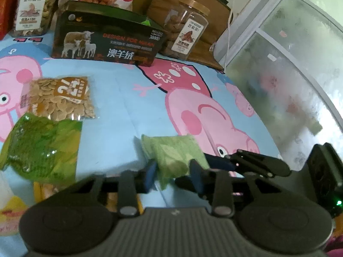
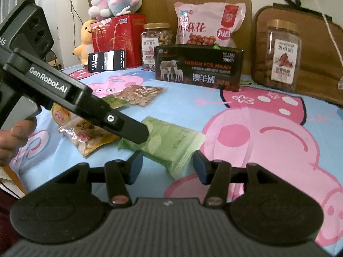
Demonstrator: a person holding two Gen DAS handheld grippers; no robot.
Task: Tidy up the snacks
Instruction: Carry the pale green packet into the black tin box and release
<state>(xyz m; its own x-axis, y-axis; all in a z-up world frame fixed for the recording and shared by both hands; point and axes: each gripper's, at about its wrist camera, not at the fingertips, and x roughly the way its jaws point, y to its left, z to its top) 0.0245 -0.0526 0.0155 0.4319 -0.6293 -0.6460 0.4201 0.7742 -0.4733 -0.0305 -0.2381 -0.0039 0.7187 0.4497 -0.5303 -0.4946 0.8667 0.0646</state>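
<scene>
A pale green snack packet (image 1: 171,156) (image 2: 169,143) lies on the pig-print sheet (image 1: 120,98). My left gripper (image 1: 173,175) is open, its blue pads on either side of the packet's near end. My right gripper (image 2: 168,167) is open, its pads flanking the same packet's crimped near end; its arm shows in the left wrist view (image 1: 257,165). The left gripper's body (image 2: 64,98) reaches over the packet in the right wrist view. A clear bag of nuts (image 1: 60,98) (image 2: 139,95), a shiny green packet (image 1: 42,147) (image 2: 112,101) and an orange nut bag (image 2: 90,137) lie left.
A black open box with sheep print (image 1: 105,40) (image 2: 199,68) stands at the back. Behind it are a nut jar (image 1: 34,8) (image 2: 156,42), a pink snack bag (image 2: 210,21), a second jar (image 1: 184,30) (image 2: 280,55), a red gift box (image 2: 118,38), a phone (image 2: 107,61) and plush toys (image 2: 116,0).
</scene>
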